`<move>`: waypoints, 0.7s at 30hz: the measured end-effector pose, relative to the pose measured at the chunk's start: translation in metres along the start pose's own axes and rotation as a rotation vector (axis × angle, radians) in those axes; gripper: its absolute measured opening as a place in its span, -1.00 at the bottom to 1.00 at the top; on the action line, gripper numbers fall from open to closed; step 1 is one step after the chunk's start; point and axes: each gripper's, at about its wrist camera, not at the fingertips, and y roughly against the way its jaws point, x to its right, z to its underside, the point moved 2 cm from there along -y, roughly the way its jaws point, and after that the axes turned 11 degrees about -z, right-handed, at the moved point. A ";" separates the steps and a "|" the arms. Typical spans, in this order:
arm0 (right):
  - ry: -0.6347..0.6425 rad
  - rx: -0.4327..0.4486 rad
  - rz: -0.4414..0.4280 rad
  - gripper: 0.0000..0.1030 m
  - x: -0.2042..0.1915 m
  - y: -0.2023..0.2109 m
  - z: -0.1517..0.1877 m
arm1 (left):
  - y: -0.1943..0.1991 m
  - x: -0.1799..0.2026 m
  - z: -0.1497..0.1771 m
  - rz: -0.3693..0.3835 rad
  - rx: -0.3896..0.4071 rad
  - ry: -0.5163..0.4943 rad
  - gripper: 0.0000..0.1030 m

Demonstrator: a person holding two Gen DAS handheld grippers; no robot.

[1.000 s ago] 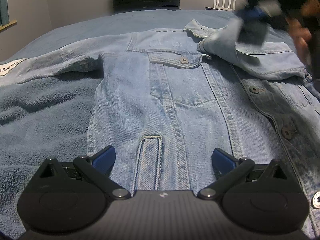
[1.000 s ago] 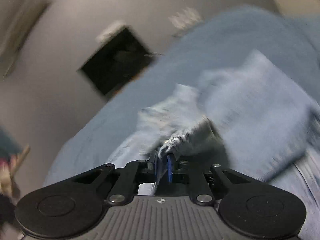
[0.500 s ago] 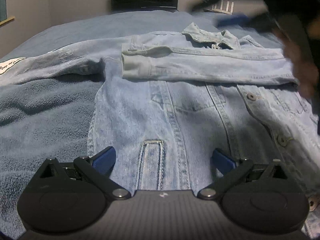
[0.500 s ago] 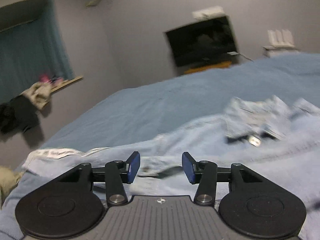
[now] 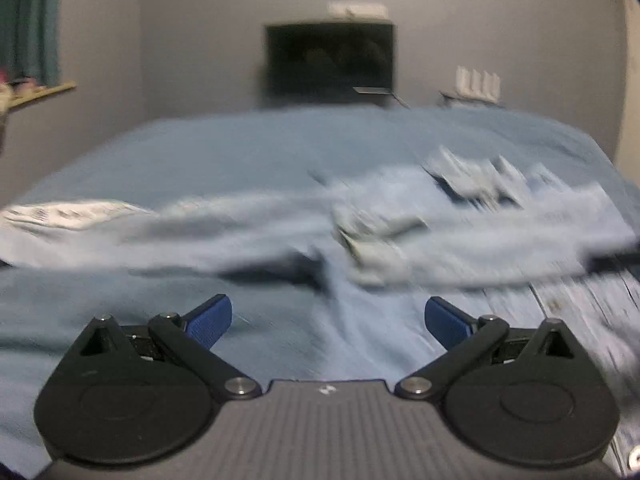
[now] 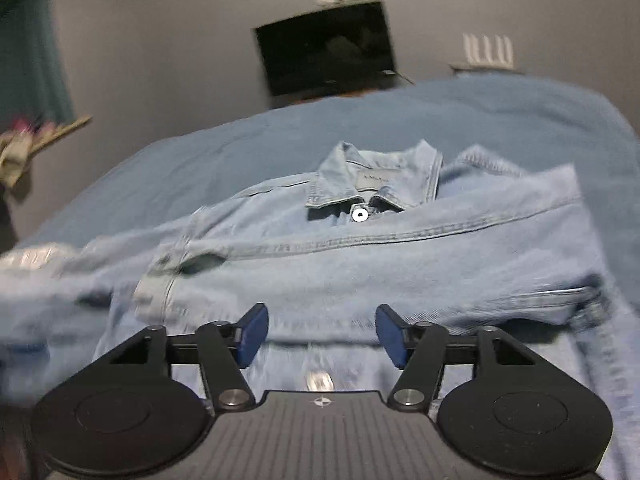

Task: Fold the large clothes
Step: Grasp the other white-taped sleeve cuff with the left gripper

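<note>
My right tongs (image 6: 318,334) let go; the light-blue denim jacket's sleeve (image 6: 360,276) now lies folded across its chest ahead.

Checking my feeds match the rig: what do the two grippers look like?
They match: the left gripper and right gripper each have black linkage arms with silver pivot screws, round black side housings, a ribbed dark grey body with a small white mark, and blue finger pads. No cables or sleeves visible.
</note>
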 end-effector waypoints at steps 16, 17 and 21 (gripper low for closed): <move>0.011 -0.027 -0.083 0.38 -0.003 0.036 0.045 | -0.084 -0.242 -0.047 -0.543 -0.118 0.525 0.71; 0.007 -0.031 -0.081 0.38 -0.004 0.035 0.045 | -0.088 -0.256 -0.044 -0.552 -0.127 0.551 0.63; -0.010 -0.039 -0.078 0.38 -0.003 0.030 0.045 | -0.110 -0.281 -0.034 -0.586 -0.157 0.583 0.51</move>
